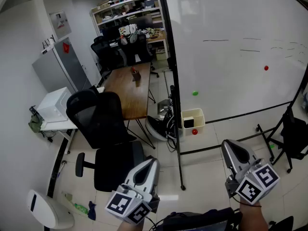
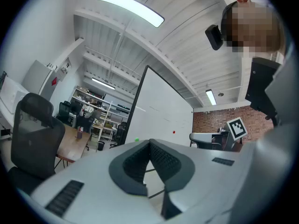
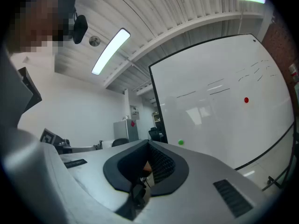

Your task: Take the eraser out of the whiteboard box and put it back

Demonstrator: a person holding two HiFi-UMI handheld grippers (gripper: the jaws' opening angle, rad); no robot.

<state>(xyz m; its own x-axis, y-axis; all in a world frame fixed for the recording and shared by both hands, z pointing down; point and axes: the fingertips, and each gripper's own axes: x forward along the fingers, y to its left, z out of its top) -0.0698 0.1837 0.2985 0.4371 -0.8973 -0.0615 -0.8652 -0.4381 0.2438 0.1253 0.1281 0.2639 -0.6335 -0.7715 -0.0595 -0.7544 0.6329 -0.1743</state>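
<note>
Left gripper [image 1: 152, 160] and right gripper [image 1: 227, 144], jaws closed and empty, hands partly cut off. Box [image 1: 198, 113] at the whiteboard's [image 1: 231, 57] foot holds a small dark eraser [image 1: 188, 123], indistinct.

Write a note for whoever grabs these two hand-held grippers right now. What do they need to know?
Left hand-held gripper: shut, empty, well short of the whiteboard.
Right hand-held gripper: shut, empty, also short of it.
Box: at the whiteboard's lower left corner, ahead of both. The dark thing inside is probably the eraser.
Done: nothing that shows; the eraser is not yet touched.
Left: reach the box, open one gripper, take the eraser out, then put it back.
</note>
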